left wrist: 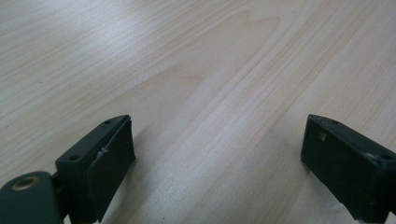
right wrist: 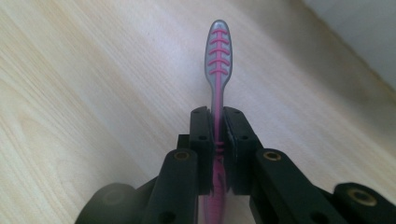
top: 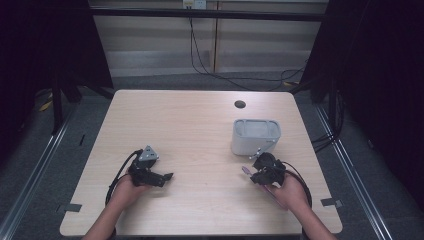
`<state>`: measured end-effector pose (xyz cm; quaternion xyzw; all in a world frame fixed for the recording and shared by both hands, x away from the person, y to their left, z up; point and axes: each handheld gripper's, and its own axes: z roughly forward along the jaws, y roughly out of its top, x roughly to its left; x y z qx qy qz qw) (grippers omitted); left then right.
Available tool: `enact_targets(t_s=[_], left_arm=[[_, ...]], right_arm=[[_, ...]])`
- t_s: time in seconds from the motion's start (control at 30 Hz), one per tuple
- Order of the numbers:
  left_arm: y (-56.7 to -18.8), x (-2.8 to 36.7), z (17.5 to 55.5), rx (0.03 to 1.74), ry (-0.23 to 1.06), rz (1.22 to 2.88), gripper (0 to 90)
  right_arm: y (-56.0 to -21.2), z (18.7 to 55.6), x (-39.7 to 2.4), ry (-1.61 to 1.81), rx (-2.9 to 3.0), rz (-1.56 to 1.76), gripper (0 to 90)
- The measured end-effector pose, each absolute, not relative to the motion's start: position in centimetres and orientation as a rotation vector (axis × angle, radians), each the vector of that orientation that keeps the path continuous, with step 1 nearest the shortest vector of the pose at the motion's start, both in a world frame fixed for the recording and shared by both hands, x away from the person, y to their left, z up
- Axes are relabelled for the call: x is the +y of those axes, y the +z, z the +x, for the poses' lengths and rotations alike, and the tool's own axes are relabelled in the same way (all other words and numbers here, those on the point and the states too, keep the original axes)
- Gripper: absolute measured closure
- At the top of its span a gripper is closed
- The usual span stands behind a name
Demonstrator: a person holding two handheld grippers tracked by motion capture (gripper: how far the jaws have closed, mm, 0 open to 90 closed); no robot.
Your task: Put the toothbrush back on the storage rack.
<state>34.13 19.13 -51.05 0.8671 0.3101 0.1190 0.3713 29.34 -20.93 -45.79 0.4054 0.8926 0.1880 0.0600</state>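
A pink and grey toothbrush (right wrist: 218, 56) is clamped between the two black jaws of my right gripper (right wrist: 218, 122). Its head sticks out past the fingertips, just above the wooden tabletop. In the high view my right gripper (top: 256, 175) sits at the table's front right, close in front of a grey container (top: 256, 136). The toothbrush (top: 246, 171) pokes out on its left, and the handle runs back under the hand. My left gripper (top: 167, 177) rests at the front left, pointing right. Its jaws (left wrist: 217, 140) stand wide apart over bare wood with nothing between them.
The grey container is an open-topped rectangular bin, standing right of the table's centre. A round cable hole (top: 240, 104) lies behind it near the far edge. Dark curtains and metal rails flank the light wooden table (top: 190, 130). Cables trail on the floor beyond.
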Motion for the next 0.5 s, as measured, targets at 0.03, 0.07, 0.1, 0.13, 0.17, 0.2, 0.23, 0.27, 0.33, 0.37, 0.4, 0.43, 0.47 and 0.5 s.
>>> enact_targets(t_s=[0.03, 0.07, 0.1, 0.13, 0.17, 0.2, 0.23, 0.27, 0.33, 0.37, 0.4, 0.43, 0.47, 0.5], left_arm=[[-51.0, 19.1, 34.1, 0.795, 0.305, 2.223, 9.2], [-51.1, 19.1, 34.1, 0.795, 0.305, 2.223, 9.1], [-51.0, 19.2, 34.1, 0.793, 0.305, 2.225, 9.1], [-51.0, 19.2, 34.1, 0.793, 0.304, 2.224, 9.2], [-51.0, 19.2, 34.1, 0.793, 0.304, 2.224, 9.1], [-51.0, 19.2, 34.1, 0.793, 0.304, 2.225, 9.1], [-51.0, 19.2, 34.1, 0.792, 0.304, 2.225, 9.1], [-51.1, 19.2, 34.1, 0.793, 0.304, 2.224, 9.2], [-51.0, 19.2, 34.1, 0.791, 0.305, 2.226, 9.2], [-51.0, 19.2, 34.1, 0.791, 0.305, 2.226, 9.1], [-51.0, 19.2, 34.1, 0.793, 0.304, 2.224, 9.1], [-51.0, 19.2, 34.1, 0.793, 0.304, 2.224, 9.2], [-51.0, 19.2, 34.1, 0.793, 0.304, 2.224, 9.2], [-51.0, 19.2, 34.1, 0.793, 0.304, 2.224, 9.1]], right_arm=[[-45.8, 29.3, -20.9, 0.569, 2.702, 1.227, 83.4], [-45.2, 29.4, -21.2, 0.593, 2.686, 1.238, 83.5], [-44.9, 29.4, -21.4, 0.612, 2.674, 1.241, 83.5], [-44.6, 29.4, -21.5, 0.634, 2.667, 1.239, 83.5], [-44.3, 29.3, -21.6, 0.641, 2.662, 1.238, 83.5], [-44.1, 29.3, -21.7, 0.660, 2.648, 1.244, 83.6], [-43.8, 29.3, -21.8, 0.680, 2.639, 1.234, 83.6], [-43.6, 29.3, -21.9, 0.690, 2.628, 1.238, 83.6], [-43.2, 29.2, -22.0, 0.714, 2.614, 1.237, 83.6], [-43.1, 29.2, -22.0, 0.717, 2.610, 1.224, 83.6], [-43.0, 29.2, -22.0, 0.719, 2.606, 1.228, 83.6], [-43.0, 29.2, -22.0, 0.719, 2.606, 1.228, 83.6], [-42.8, 29.2, -22.0, 0.738, 2.602, 1.224, 83.7], [-42.6, 29.2, -21.9, 0.747, 2.594, 1.228, 83.7]])
